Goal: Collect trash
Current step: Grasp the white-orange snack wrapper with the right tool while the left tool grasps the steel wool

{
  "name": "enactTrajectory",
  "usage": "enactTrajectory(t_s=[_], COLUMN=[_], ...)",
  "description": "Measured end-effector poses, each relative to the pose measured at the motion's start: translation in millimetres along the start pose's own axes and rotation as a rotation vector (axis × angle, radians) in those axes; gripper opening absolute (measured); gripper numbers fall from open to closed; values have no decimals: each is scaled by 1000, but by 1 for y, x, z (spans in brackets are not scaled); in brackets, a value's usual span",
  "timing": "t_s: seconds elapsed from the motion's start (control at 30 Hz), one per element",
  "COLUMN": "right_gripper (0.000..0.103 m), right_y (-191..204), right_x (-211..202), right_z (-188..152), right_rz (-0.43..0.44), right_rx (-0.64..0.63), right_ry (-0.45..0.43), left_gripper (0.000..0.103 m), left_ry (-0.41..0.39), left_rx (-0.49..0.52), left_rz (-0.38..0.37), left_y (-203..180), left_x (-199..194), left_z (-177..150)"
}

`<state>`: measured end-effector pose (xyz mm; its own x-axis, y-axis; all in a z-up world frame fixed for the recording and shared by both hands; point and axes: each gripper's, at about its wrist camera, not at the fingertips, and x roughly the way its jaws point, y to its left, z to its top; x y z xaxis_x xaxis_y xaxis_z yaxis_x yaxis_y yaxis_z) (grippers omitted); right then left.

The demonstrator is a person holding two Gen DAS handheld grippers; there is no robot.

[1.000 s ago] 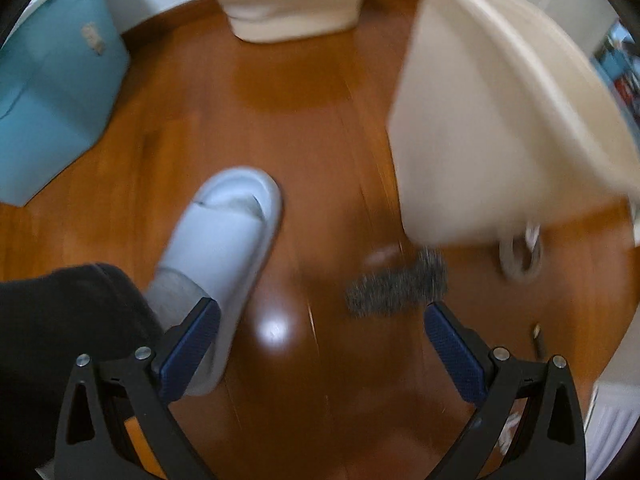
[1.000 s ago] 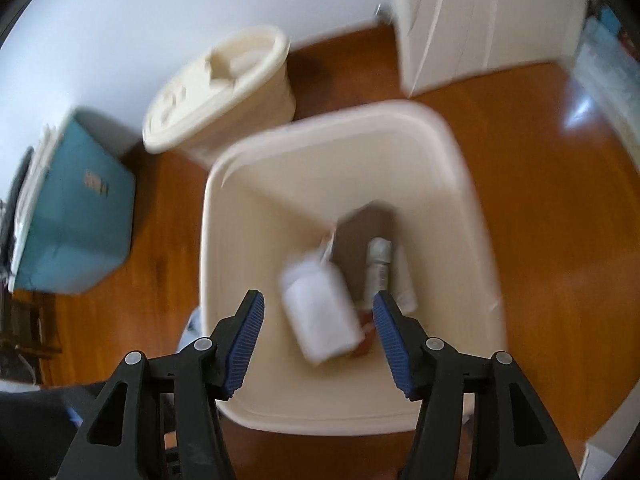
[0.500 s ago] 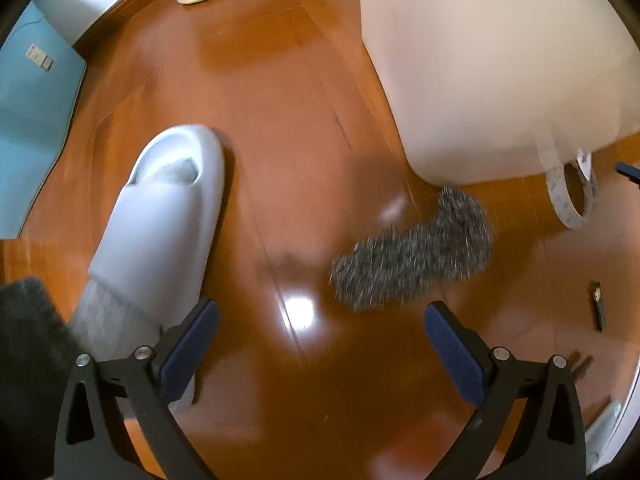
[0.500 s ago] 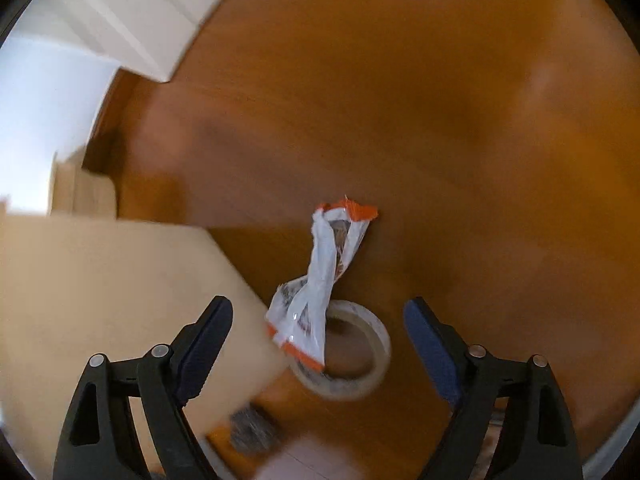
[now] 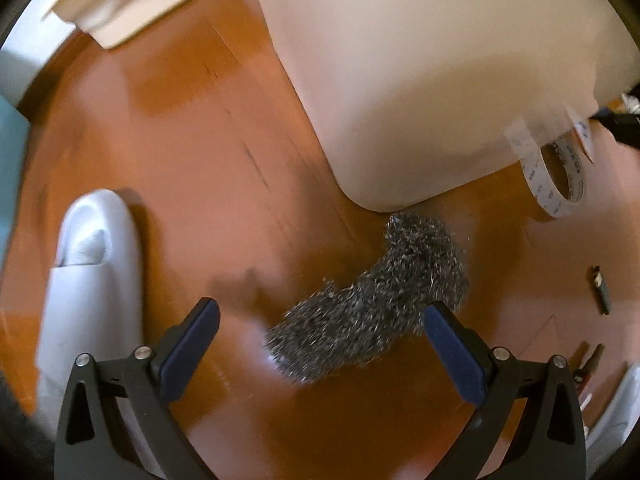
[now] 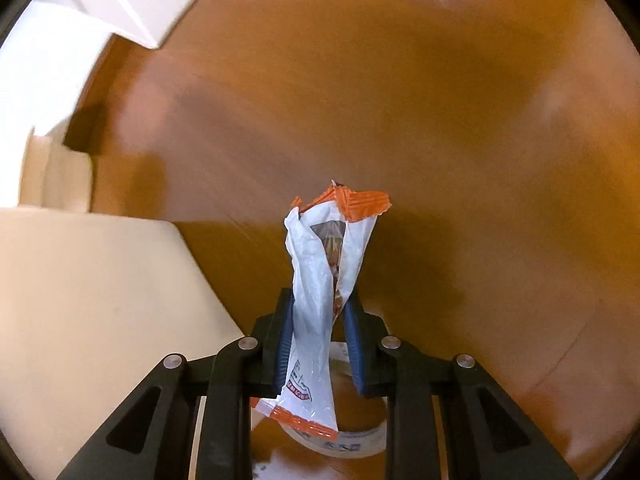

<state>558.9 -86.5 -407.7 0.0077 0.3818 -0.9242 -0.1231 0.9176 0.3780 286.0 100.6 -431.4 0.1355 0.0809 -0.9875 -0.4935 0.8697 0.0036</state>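
The right gripper (image 6: 320,316) is pinching a white and orange snack wrapper (image 6: 326,276) across its crumpled middle, the blue pads pressed against both sides of the film while the printed end is hanging below and the torn orange edge is standing up beyond the tips. The wrapper is looking featherlight, limp and somewhat slick, so I judge a squeeze on the bunched waist safer than on a loose flap. Under it a tape roll (image 6: 340,436) is lying on the wooden floor (image 6: 460,128), just beside the cream bin (image 6: 100,300). The left gripper (image 5: 320,334) is hovering with its jaws spread wide and empty over a steel-wool scrubber (image 5: 380,304), which is lying on the floor, its far end right at the bin's base. That scrubber is probably springy, light and snaggy, best taken across its narrow middle. Farther left a white slipper (image 5: 92,276) is resting. Half a second ago the right jaws were spread around the wrapper; now they are closing on it, and the left gripper is sitting nearer the scrubber than before.
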Motion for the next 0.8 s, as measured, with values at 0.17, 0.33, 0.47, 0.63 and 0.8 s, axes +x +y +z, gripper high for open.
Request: enactTrajectory(t_s=[0.17,0.33,0.47,0.63,0.8], right_gripper=[26,26,26,27,28], right_y=[-24,-30,-40,-32,-11], right_x=[-15,-3,-8,-14,-28], right_z=[-11,-18,-20,-22,-18], right_rz=[27,4,-12,-34,-52], right_rx=[54,99,119,124,84], right_ry=[-19,-7,-4,-6,-26], left_gripper=[103,103,65,24,18], left_ry=[40,51,51,103,120], left_rx=[-11,-30,3,1,-96], left_rz=[-86,-110,-39,-107,-197], left_y=[-1,-10,-18,-29,-23], left_x=[19,29,21,15,2], left_z=[4,0,-12,-25,-25])
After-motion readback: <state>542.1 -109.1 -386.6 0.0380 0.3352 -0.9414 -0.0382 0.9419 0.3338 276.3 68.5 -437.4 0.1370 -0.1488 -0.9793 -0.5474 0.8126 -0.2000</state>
